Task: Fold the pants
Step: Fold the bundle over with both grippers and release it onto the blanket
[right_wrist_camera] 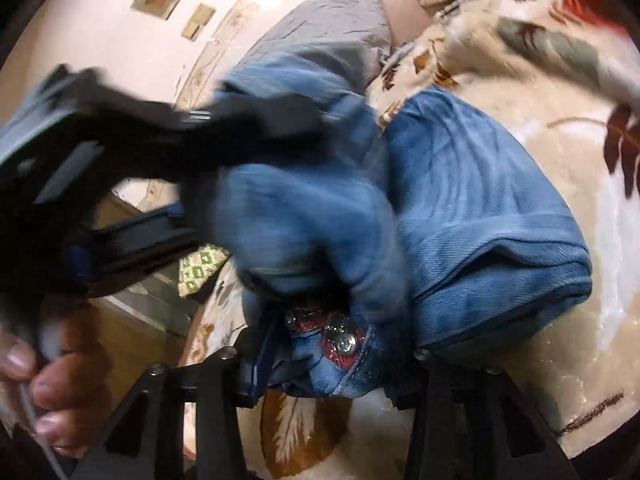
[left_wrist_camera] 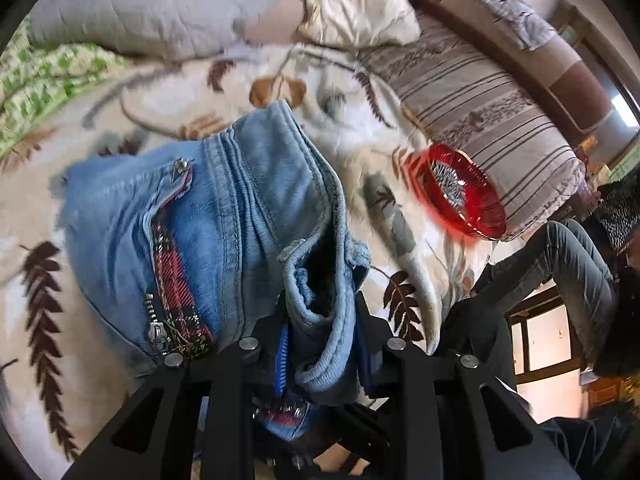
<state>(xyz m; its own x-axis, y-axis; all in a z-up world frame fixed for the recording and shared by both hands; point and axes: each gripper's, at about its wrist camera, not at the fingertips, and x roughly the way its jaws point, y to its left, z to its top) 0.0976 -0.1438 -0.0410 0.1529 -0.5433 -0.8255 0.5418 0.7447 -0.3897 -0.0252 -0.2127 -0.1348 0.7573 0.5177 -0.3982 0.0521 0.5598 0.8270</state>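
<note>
Closest in, both grippers have denim pinched: the left gripper point(left_wrist_camera: 320, 332) is clamped on a rolled hem or waistband edge, the right gripper point(right_wrist_camera: 328, 354) is closed on the riveted bit with the red plaid lining. The jeans point(left_wrist_camera: 208, 220) sit bunched on the leaf-print blanket point(left_wrist_camera: 60, 280), long axis running away from both toward the pillows point(left_wrist_camera: 152, 4), so neither hand's really nearer.

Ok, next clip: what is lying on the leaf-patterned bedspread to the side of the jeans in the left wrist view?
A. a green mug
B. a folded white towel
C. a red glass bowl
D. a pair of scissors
C: a red glass bowl sits on the leaf-patterned bedspread beside the jeans, near the striped cushion.
</note>
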